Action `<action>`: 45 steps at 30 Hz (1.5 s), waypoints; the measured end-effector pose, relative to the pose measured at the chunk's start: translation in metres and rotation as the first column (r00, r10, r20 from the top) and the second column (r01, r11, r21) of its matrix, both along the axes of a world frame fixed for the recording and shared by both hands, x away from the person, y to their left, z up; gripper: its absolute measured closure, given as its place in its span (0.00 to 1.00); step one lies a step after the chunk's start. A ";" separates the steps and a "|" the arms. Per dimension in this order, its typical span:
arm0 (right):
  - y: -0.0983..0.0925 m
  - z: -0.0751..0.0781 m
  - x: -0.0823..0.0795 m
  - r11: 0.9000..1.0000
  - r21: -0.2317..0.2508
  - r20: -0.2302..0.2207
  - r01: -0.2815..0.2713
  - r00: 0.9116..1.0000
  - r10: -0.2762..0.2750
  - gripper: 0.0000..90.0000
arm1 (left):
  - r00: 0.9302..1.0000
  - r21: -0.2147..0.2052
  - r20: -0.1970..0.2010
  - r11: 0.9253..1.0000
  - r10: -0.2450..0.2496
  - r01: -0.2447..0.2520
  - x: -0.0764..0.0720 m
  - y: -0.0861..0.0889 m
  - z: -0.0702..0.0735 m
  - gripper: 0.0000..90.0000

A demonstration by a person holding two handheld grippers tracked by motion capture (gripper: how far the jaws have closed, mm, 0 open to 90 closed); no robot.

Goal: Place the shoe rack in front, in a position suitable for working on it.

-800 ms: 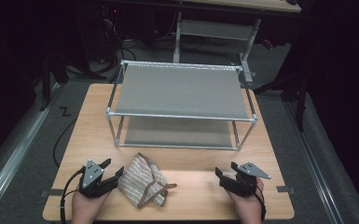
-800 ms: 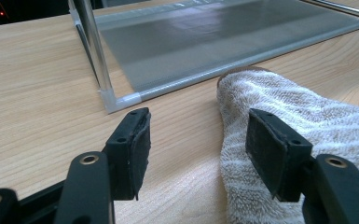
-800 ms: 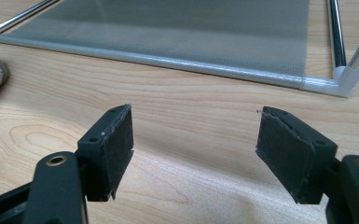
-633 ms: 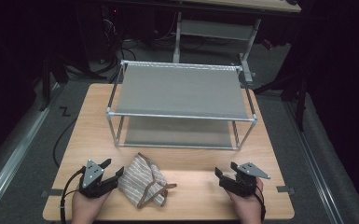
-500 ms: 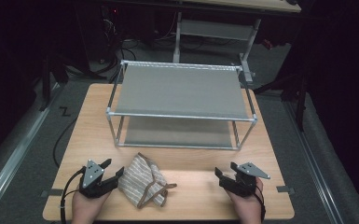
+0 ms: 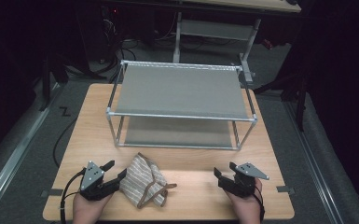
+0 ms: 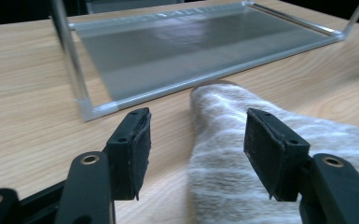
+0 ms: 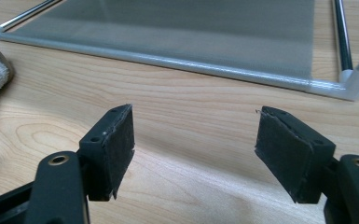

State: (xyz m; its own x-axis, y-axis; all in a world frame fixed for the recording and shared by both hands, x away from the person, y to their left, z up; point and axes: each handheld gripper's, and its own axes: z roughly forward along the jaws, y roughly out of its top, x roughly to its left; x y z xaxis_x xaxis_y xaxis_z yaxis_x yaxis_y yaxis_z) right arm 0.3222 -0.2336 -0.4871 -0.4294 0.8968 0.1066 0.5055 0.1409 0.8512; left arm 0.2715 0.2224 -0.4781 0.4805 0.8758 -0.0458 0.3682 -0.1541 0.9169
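Near the front edge of the bench (image 6: pixel 74 140), a striped cloth pouch (image 6: pixel 142 184) with brown straps lies crumpled between the person's two hands. The left hand-held gripper (image 6: pixel 114 171) sits just beside the pouch's left edge with its jaws apart; in the left gripper view the fabric lies ahead and toward the right-hand pad (image 7: pixel 265 149), not yet pinched. The right hand-held gripper (image 6: pixel 224 173) rests well apart from the pouch, jaws spread wide over bare wood, holding nothing. Judged step: taking hold of the pouch. To do it well, the left hand-held gripper should advance until a fold of cloth sits fully between both pads, then close on a thick bunch instead of a single thin layer, which could slip. A two-level metal shelf rack (image 6: pixel 182 88) stands behind the pouch; its front lower rail (image 7: pixel 168 91) lies close ahead and would obstruct a long forward push. A loose strap end (image 6: pixel 168 186) could snag.
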 end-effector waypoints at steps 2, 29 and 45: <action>0.001 0.000 0.001 1.000 -0.001 -0.002 -0.003 1.000 0.003 0.31 | 1.000 0.003 -0.005 1.000 -0.008 0.008 -0.001 -0.002 0.000 0.46; 0.026 0.002 0.014 0.997 -0.008 0.003 -0.073 0.997 0.073 0.32 | 0.983 0.071 -0.135 0.989 -0.121 0.132 -0.009 -0.023 -0.017 0.72; 0.040 0.009 -0.009 0.991 -0.008 0.024 -0.130 0.991 0.130 0.30 | 0.958 0.061 -0.118 0.961 -0.263 0.271 -0.001 -0.074 -0.020 0.55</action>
State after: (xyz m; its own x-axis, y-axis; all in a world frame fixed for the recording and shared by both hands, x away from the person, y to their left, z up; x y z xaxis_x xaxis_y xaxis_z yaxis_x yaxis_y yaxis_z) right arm 0.3129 -0.1940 -0.4786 -0.5450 0.8337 0.0895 0.4618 0.2093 0.8619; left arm 0.2709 0.1480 -0.4979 0.6932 0.7191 -0.0487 0.3999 -0.3276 0.8560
